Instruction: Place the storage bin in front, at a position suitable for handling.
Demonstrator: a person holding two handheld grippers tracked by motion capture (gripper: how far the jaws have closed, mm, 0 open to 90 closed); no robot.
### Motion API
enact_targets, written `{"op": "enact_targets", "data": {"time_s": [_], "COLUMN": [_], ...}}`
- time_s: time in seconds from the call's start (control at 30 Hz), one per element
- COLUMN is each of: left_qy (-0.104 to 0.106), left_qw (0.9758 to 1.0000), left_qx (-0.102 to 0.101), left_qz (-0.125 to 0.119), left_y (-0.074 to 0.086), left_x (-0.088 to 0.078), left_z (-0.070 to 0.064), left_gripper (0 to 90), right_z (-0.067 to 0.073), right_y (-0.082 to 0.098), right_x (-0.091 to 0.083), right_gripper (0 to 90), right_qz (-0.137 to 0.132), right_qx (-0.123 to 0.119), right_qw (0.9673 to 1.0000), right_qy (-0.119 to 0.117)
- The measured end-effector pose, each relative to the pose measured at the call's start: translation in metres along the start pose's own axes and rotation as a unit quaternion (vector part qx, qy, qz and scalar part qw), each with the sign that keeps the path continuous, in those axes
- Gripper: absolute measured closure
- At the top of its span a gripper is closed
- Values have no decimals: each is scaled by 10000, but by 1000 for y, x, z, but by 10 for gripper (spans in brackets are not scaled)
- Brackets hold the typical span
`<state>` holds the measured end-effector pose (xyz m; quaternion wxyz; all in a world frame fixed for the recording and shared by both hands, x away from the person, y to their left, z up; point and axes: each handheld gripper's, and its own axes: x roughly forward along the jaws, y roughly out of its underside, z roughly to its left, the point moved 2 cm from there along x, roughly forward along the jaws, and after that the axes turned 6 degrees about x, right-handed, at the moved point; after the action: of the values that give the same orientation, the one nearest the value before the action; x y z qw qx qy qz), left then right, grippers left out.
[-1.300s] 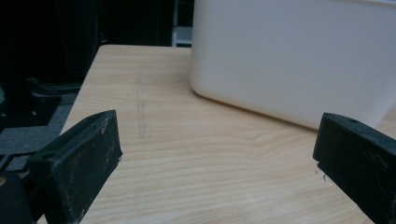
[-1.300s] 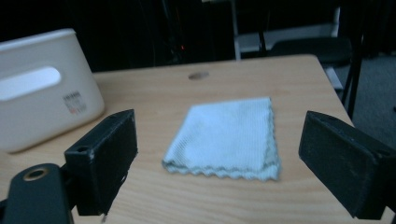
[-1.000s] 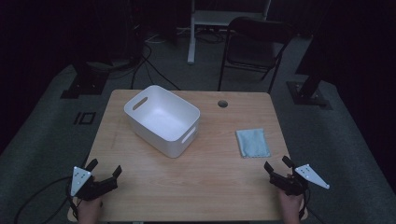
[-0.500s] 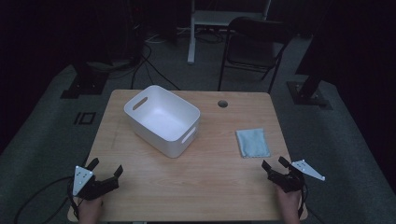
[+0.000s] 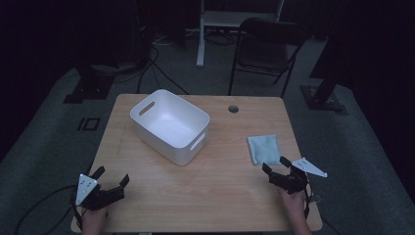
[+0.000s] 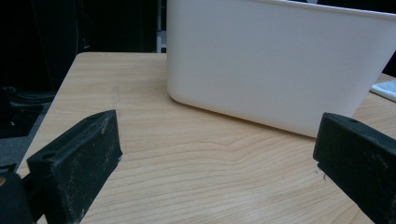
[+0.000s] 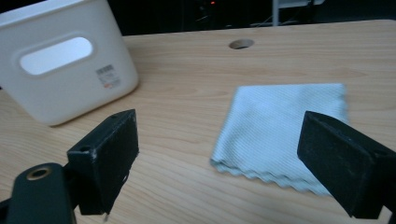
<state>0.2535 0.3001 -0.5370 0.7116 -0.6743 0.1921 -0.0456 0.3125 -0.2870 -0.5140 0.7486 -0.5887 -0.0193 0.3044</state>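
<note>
- Right of the white bin [image 5: 171,125], well apart from it, a folded pale blue cloth [image 5: 263,149] lies flat on the wooden table [image 5: 215,196]; its near edge is just beyond the right gripper [image 5: 276,171].
- From the right gripper view, the cloth [image 7: 285,130] shows a fine woven texture and a wavy, layered near edge; its near right corner is hidden behind one black jaw.
- That gripper's jaws stand wide apart, holding nothing, one on each side of the cloth's near edge.
- Left of the bin and nearer the person, the left gripper [image 5: 111,183] sits at the table's front corner, jaws spread wide and empty.
- From the left gripper view, the bin [image 6: 280,65] is cut off at top and right, so only its plain side wall shows.
- A small label on the bin's end wall [image 7: 108,76], below the handle slot, is too small to read.
- Beyond the bin, the dark room leaves a chair [image 5: 269,49] hard to make out.
</note>
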Motion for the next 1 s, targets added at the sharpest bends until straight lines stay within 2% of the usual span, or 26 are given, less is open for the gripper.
{"op": "enact_targets", "data": {"time_s": [0.3, 0.53, 0.7, 0.83, 1.0], "left_qy": [34, 73, 99, 124, 132], "left_qw": [10000, 9999, 9999, 9999, 9999], "left_qx": [-34, -43, -2, 12, 18], "left_qz": [46, 70, 67, 91, 94], "left_y": [1, 2, 2, 2, 1], "left_x": [0, 1, 1, 1, 1], "left_z": [0, 0, -1, -1, -1], "left_gripper": [14, 14, 14, 14, 14], "right_z": [12, 25, 32, 39, 46], "right_y": [-11, -23, -32, -41, -52], "right_x": [15, 24, 34, 41, 47], "right_gripper": [115, 115, 110, 110, 112], "right_qz": [29, 8, 146, 221, 122], "right_qx": [-8, -213, -268, -377, -522], "right_qw": [9998, 9993, 9986, 9984, 9984], "right_qy": [-185, -306, -440, -348, -156]}}
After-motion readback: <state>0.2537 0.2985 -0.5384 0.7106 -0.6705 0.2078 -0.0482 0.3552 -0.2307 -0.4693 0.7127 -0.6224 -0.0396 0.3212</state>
